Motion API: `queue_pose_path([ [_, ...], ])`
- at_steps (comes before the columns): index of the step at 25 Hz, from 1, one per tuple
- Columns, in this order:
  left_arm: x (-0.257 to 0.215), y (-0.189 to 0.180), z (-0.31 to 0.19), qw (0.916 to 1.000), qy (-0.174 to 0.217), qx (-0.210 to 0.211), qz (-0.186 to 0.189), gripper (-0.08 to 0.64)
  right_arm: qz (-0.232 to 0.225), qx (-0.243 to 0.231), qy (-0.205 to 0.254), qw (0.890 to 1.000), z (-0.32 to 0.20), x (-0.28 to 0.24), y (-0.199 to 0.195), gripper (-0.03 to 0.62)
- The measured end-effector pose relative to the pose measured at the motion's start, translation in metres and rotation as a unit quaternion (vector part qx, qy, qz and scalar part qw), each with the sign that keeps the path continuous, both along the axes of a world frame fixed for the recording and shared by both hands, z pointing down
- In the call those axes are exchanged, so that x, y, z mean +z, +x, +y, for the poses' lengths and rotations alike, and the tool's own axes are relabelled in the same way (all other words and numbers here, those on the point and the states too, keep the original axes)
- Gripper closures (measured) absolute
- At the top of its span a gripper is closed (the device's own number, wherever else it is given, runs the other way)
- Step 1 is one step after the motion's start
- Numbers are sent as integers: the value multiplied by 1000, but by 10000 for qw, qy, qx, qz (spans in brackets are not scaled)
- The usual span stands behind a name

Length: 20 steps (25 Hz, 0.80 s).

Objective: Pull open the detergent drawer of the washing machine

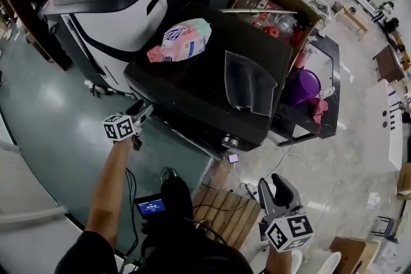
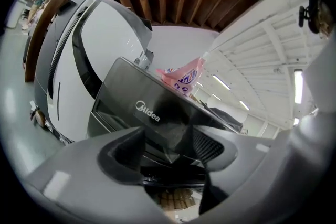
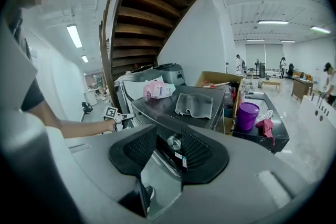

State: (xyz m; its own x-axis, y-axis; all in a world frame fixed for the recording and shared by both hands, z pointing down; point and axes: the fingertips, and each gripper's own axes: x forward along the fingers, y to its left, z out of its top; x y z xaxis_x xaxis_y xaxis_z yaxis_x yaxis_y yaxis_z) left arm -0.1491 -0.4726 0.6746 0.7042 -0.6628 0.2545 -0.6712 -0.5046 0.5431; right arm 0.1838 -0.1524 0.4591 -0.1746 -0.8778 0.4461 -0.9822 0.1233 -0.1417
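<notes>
A black Midea washing machine [image 1: 192, 83] stands in the middle of the head view. Its detergent drawer front [image 2: 152, 113], with the logo on it, fills the left gripper view just past the jaws. My left gripper [image 1: 142, 110] is at the machine's front left corner. Its jaws stand partly apart with the panel's lower edge [image 2: 169, 150] between them, and I see no pad pressing on it. My right gripper [image 1: 276, 187] hangs low at the right, away from the machine, open with nothing in it. The machine's dial [image 3: 174, 142] shows through its gap.
A pink detergent bag [image 1: 183, 40] and a grey cloth [image 1: 247, 83] lie on the machine's top. A white appliance [image 1: 115, 9] stands to the left. A cardboard box [image 1: 276, 3] and a purple bucket [image 1: 307, 83] are to the right, a wooden pallet [image 1: 225, 212] by my feet.
</notes>
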Motion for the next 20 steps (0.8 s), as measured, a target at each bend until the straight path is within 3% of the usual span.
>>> queue_pose_path([
  [6, 9, 0, -16, 9970, -213, -82, 746, 242, 62, 50, -76, 9999, -7, 3, 1, 463],
  [11, 13, 4, -20, 9888, -322, 29, 1455, 224, 73, 49, -161, 9998, -13, 13, 0, 463],
  [16, 6, 10, -24, 9668, -367, 188, 2523, 170, 81, -7, -274, 9996, -19, 22, -5, 463],
  [20, 7, 7, -29, 9354, -346, 243, 3510, 167, 116, -19, -434, 9990, -20, 29, -7, 463],
])
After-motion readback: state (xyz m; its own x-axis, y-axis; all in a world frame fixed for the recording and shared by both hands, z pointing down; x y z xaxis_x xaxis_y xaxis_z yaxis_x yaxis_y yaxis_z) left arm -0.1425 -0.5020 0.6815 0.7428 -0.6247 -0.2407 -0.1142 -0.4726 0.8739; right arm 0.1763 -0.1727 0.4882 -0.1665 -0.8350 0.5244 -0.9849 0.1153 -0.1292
